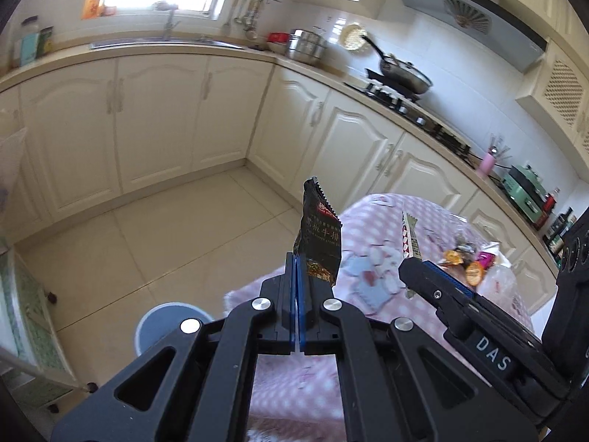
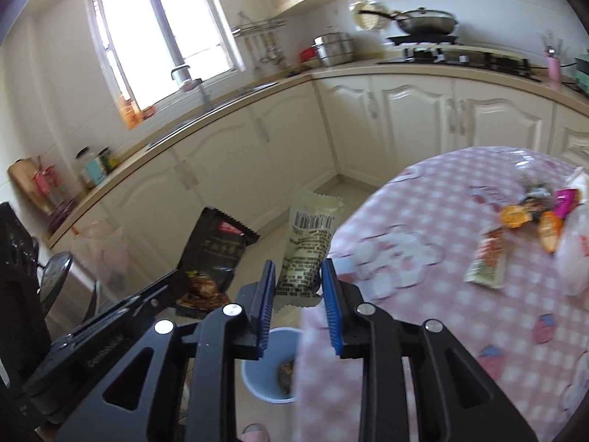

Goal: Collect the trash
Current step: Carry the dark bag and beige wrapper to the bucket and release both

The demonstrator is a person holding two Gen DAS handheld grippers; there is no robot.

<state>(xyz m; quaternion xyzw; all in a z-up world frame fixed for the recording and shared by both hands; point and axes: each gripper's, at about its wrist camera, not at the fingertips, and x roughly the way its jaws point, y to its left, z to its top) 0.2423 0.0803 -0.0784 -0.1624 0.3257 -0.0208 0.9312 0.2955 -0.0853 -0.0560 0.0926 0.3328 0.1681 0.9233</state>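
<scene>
My left gripper (image 1: 296,258) is shut on a black snack wrapper (image 1: 321,235), held upright above the floor beside the table; the wrapper also shows in the right wrist view (image 2: 213,254). My right gripper (image 2: 299,276) stands open, and a pale cream wrapper (image 2: 307,246) sits between its jaws; whether the pads touch it I cannot tell. The cream wrapper shows edge-on in the left wrist view (image 1: 411,237). A light blue bin (image 2: 268,364) stands on the floor below both grippers, with some trash inside; it also shows in the left wrist view (image 1: 165,326).
A round table with a pink checked cloth (image 2: 460,258) holds several more wrappers (image 2: 530,217) and a white plastic bag (image 2: 574,254). Cream kitchen cabinets (image 1: 158,118) and a counter with a stove and pan (image 1: 405,73) run behind. The floor is tiled.
</scene>
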